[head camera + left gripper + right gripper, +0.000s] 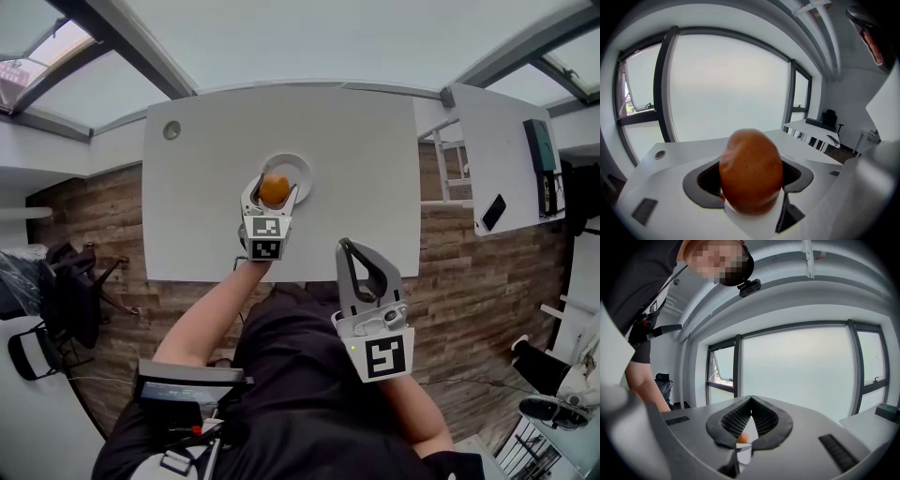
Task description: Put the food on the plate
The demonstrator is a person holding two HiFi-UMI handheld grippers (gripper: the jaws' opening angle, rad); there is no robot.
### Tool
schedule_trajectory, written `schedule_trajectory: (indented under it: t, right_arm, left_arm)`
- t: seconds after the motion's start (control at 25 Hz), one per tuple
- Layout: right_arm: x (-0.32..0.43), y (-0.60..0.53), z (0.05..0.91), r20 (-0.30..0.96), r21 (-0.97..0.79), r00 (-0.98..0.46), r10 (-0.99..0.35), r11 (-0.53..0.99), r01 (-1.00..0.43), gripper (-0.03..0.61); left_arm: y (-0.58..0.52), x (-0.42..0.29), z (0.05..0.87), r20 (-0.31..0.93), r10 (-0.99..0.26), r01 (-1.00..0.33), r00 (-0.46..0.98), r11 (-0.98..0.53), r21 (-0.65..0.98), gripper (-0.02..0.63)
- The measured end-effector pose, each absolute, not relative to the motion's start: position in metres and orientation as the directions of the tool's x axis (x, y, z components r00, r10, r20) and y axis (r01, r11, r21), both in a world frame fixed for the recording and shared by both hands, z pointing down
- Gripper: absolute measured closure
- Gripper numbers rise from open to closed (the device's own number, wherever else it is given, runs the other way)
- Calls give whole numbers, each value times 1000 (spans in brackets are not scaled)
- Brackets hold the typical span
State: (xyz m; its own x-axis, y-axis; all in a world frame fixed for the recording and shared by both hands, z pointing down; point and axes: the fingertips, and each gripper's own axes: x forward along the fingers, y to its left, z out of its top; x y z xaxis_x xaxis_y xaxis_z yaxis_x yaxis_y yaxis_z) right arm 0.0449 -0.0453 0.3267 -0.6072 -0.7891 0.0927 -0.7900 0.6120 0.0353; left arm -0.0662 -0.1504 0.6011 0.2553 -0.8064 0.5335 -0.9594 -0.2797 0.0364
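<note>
left hand-held gripper (pixel 273 187) is pinching the round orange-brown food (pixel 751 171) right over the white plate (pixel 303 172) on the desk (pixel 361 159), probably lined up for the drop. right hand-held gripper (pixel 351 248) is pressed together, empty, back near the person's body, out of the way.

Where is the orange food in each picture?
Head view: orange food in the middle, between the jaws of the left gripper, over the plate.
Left gripper view: bottom centre, clamped between the jaws.
Right gripper view: maybe the tiny orange speck under the shut jaws.
Shared landmark: round hole in the table, head and left gripper views.
</note>
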Motion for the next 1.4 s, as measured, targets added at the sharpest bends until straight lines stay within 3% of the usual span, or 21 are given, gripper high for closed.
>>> schedule_trajectory:
  t: [1.4]
  right_arm:
    - [76, -48, 338, 133, 41, -532, -836, 541, -840, 572]
  left_arm:
    - [-181, -59, 677, 649, -712, -950, 268, -307, 56, 281]
